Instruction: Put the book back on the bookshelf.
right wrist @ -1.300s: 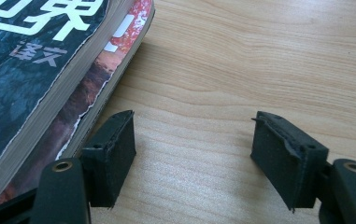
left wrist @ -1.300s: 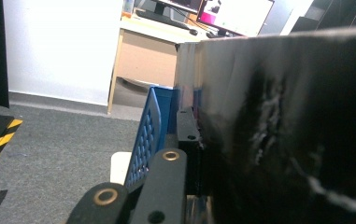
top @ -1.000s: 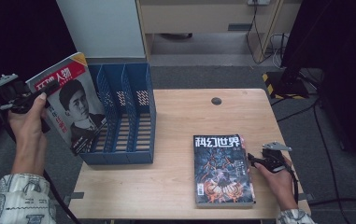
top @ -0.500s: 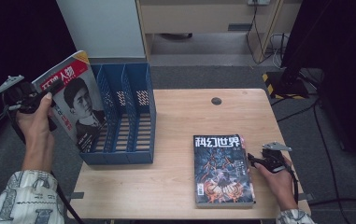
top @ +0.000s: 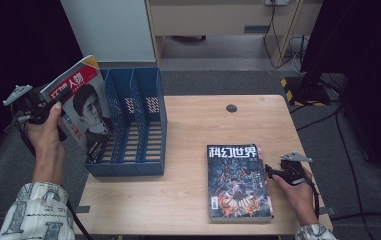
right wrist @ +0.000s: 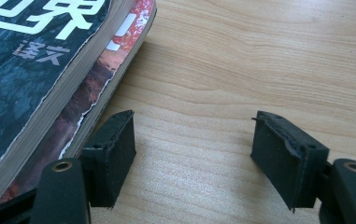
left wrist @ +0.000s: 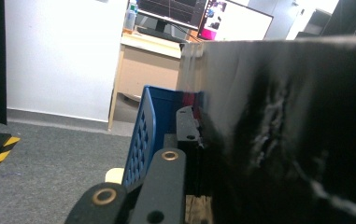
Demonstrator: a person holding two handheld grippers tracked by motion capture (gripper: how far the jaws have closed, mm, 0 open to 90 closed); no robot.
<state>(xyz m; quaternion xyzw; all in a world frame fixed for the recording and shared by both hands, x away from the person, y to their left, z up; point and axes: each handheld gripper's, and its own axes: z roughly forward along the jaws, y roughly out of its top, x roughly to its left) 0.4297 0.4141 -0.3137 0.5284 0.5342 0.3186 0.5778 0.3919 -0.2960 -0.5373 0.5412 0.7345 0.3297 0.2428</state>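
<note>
High view: wooden table (top: 188, 200), grey carpet (top: 323, 107).

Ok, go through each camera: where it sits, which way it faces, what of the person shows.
High view: above the table, looking forward and down; both forearms, left gripper, right gripper.
Left gripper view: along jaws shut on the portrait magazine, toward the blue file rack.
Right gripper view: open jaws over the table, beside the stacked magazines.
Shared: rack, magazines.

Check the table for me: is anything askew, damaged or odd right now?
Nothing damaged or spilled. The magazine with the portrait cover is tilted in the left gripper at the blue file rack's left compartment, not seated. Two magazines by the right gripper lie slightly offset, with worn edges.
</note>
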